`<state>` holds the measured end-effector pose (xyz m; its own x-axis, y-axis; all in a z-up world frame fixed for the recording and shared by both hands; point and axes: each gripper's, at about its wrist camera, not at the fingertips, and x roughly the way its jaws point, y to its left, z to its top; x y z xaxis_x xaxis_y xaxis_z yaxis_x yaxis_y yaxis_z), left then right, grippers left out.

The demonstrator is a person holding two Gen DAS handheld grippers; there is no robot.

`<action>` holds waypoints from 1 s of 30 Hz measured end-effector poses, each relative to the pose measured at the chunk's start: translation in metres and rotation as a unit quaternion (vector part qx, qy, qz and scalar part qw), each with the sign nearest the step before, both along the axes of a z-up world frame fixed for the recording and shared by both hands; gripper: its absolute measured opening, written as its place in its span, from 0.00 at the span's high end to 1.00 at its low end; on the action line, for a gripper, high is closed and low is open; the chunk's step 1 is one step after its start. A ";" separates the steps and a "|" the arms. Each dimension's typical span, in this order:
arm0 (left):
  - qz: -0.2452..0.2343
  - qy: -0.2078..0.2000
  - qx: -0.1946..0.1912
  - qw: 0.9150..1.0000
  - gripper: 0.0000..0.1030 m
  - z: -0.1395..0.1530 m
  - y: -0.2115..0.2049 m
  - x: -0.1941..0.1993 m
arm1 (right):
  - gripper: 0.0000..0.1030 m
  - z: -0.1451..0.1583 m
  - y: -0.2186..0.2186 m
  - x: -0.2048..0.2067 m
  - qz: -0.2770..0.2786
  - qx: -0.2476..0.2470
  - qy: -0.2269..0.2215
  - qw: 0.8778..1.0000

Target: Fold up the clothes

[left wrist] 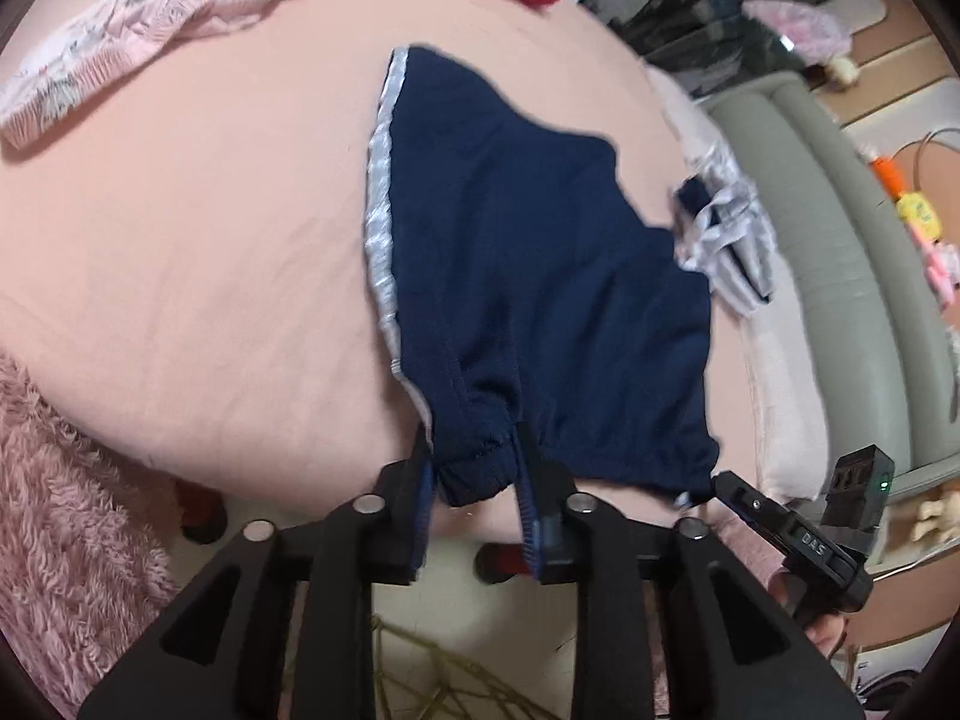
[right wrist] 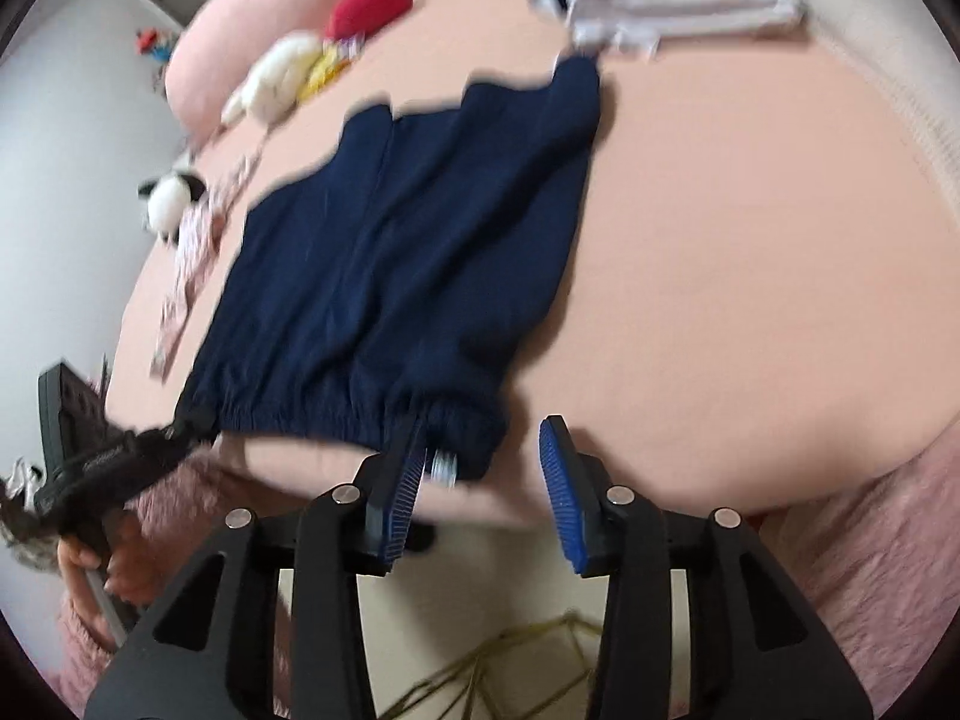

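Here, navy shorts (left wrist: 528, 276) lie on a pink bed (left wrist: 210, 252).

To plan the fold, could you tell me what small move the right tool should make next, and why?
Probably close the right tool on the waistband corner. The navy shorts lie flat on the bed, and the left tool brackets the other corner. The right tool's jaws stand apart, touching cloth on one side only, so it has no grip for lifting.

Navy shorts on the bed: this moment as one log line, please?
navy shorts: spread on pink bed | left tool: clamped on waistband | right tool: open at waistband
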<state>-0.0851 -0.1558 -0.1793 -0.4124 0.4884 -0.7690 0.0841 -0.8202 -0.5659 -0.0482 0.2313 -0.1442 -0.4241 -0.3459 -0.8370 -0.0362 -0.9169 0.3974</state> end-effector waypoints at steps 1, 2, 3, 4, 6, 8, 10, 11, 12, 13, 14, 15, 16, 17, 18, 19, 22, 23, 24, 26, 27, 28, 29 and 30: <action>0.003 0.002 -0.006 1.000 0.72 0.001 0.001 0.000 | 0.60 0.002 -0.002 -0.002 0.001 0.008 0.012 1.000; 0.004 -0.003 -0.016 1.000 0.72 -0.001 0.002 -0.001 | 0.58 -0.001 -0.004 -0.004 0.009 0.007 0.013 1.000; 0.004 -0.016 -0.033 0.999 0.72 -0.005 0.003 -0.001 | 0.57 -0.005 -0.007 -0.006 0.016 0.007 0.010 1.000; 0.004 -0.029 -0.048 0.998 0.72 -0.009 0.004 -0.002 | 0.57 -0.015 -0.011 -0.010 0.022 0.014 -0.012 1.000; 0.008 -0.048 -0.066 0.997 0.70 -0.015 0.003 0.000 | 0.59 -0.028 -0.014 -0.009 0.031 0.044 -0.037 0.998; 0.012 -0.048 -0.082 0.995 0.69 -0.008 -0.001 0.004 | 0.58 -0.025 -0.014 -0.004 0.036 0.062 -0.043 0.996; 0.013 -0.040 -0.089 0.995 0.68 0.001 -0.006 0.006 | 0.57 -0.018 -0.010 -0.002 0.037 0.064 -0.042 0.996; 0.007 -0.036 -0.091 0.995 0.67 0.006 -0.009 0.002 | 0.57 -0.013 -0.007 -0.002 0.036 0.062 -0.038 0.997; -0.001 -0.026 -0.101 0.995 0.66 0.012 -0.011 -0.005 | 0.57 -0.009 -0.005 -0.002 0.035 0.061 -0.034 0.997; -0.010 -0.015 -0.115 0.993 0.65 0.018 -0.012 -0.014 | 0.57 -0.005 -0.002 -0.002 0.033 0.060 -0.030 0.997; -0.015 -0.004 -0.130 0.991 0.62 0.023 -0.012 -0.024 | 0.57 0.001 0.000 -0.004 0.034 0.060 -0.024 0.997; -0.017 0.006 -0.138 0.990 0.60 0.029 -0.013 -0.038 | 0.57 0.009 -0.001 -0.014 0.041 0.065 -0.010 0.997; -0.019 0.017 -0.141 0.990 0.59 0.034 -0.017 -0.053 | 0.57 0.017 -0.003 -0.024 0.048 0.073 0.002 0.996; -0.017 0.027 -0.139 0.990 0.58 0.038 -0.023 -0.067 | 0.56 0.023 -0.009 -0.035 0.054 0.089 0.010 0.995; -0.013 0.036 -0.137 0.990 0.57 0.039 -0.026 -0.082 | 0.56 0.028 -0.014 -0.046 0.061 0.105 0.019 0.992; -0.004 0.041 -0.136 0.990 0.57 0.037 -0.027 -0.102 | 0.56 0.034 -0.020 -0.058 0.070 0.123 0.030 0.989; 0.011 0.030 -0.136 0.990 0.57 0.017 -0.033 -0.152 | 0.53 0.043 -0.043 -0.103 0.098 0.156 0.058 0.981; 0.012 0.025 -0.133 0.991 0.57 0.010 -0.034 -0.166 | 0.53 0.040 -0.050 -0.116 0.104 0.160 0.059 0.980; 0.011 0.020 -0.129 0.991 0.57 0.003 -0.035 -0.178 | 0.53 0.035 -0.057 -0.130 0.109 0.164 0.058 0.979; 0.006 0.009 -0.121 0.993 0.57 -0.008 -0.038 -0.192 | 0.53 0.024 -0.071 -0.162 0.119 0.171 0.049 0.977; 0.003 0.007 -0.117 0.993 0.57 -0.012 -0.037 -0.197 | 0.53 0.017 -0.076 -0.176 0.121 0.177 0.048 0.976; -0.001 0.009 -0.111 0.994 0.57 -0.015 -0.038 -0.199 | 0.53 0.011 -0.082 -0.188 0.123 0.182 0.046 0.974; -0.008 0.012 -0.108 0.994 0.58 -0.018 -0.039 -0.199 | 0.53 0.006 -0.086 -0.197 0.124 0.187 0.045 0.973; -0.014 0.013 -0.114 0.993 0.61 -0.020 -0.038 -0.198 | 0.53 0.002 -0.089 -0.206 0.123 0.191 0.044 0.973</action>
